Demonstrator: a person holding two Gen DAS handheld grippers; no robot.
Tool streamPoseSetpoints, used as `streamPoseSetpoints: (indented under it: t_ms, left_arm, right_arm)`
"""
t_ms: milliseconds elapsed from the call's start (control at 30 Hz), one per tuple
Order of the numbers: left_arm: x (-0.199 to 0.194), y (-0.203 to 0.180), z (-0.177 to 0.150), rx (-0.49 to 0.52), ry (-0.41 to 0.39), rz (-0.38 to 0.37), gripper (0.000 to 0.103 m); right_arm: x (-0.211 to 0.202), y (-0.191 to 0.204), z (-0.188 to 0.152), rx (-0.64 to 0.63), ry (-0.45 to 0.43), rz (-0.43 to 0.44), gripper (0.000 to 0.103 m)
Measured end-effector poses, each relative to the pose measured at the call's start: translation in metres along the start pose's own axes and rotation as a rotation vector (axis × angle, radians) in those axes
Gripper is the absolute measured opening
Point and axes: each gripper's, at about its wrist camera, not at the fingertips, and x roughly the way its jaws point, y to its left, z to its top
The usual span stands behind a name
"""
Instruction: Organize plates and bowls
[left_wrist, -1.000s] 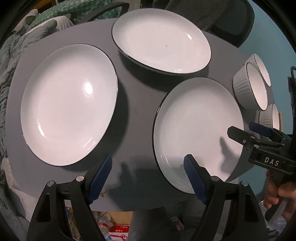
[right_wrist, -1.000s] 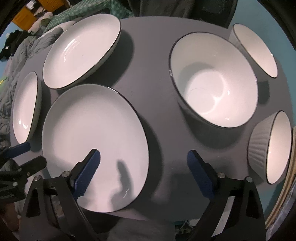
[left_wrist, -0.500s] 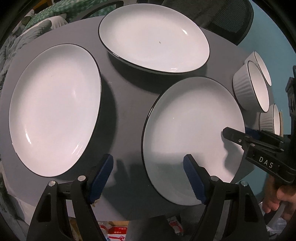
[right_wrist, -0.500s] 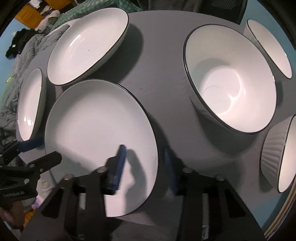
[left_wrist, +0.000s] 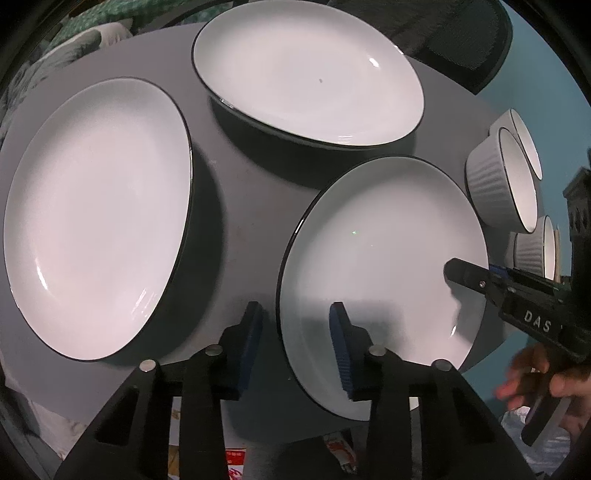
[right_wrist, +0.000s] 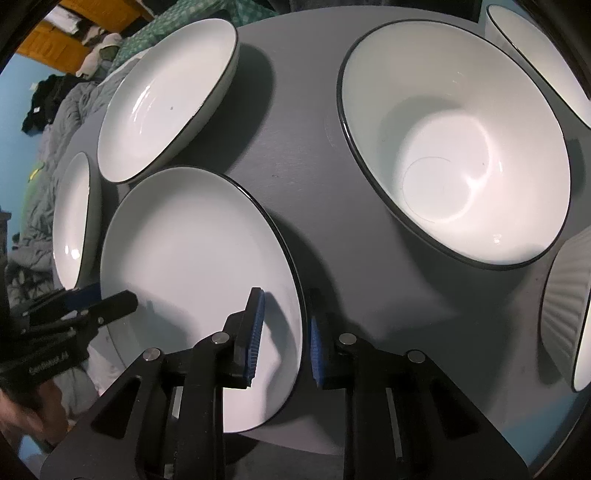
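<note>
Near plate (left_wrist: 380, 266): lying at the near edge of the table (left_wrist: 240, 229), the landmark for every entry below; its near rim is overhanging the table edge slightly.
Left gripper (left_wrist: 295, 345): straddling the plate's left rim, one pad outside and one over the white face. Its jaws have just been closing; a gap is showing on both sides, so the pads are not yet pressing.
Right gripper (right_wrist: 284, 336): straddling the same plate's right rim. Its jaws have just been closing and are standing narrow, yet a gap to the rim is showing; no firm hold can be confirmed.
Other plates: one (left_wrist: 96, 218) lying left of the near plate, one (left_wrist: 306, 70) behind it, both clear of it.
Bowls: a large bowl (right_wrist: 454, 144) sitting right of the near plate; ribbed bowls (left_wrist: 498, 177) standing beyond that, near the table's right edge.
Risk, slipping: glazed rims are smooth; a lift begun before both pads are seated would probably be letting the plate slide out.
Risk, tilting: uneven rising of the two hands would be tipping the plate off the table edge.
Risk, knocking: a low carry could be striking a neighbouring plate's rim.
</note>
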Motion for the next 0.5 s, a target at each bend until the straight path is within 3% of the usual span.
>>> streamPoseSetpoints:
  t_ms: [267,500]
  left_arm:
    - [-0.005,0.025,-0.008,-0.028,0.053,-0.022,0.027]
    - [-0.011,0.045,-0.016,-0.036,0.074,-0.053,0.025]
  right_arm:
    - [0.003,-0.02,0.002,0.033,0.012,0.034,0.02]
    - [0.003,-0.035,-0.002,0.039,0.05,0.056,0.019]
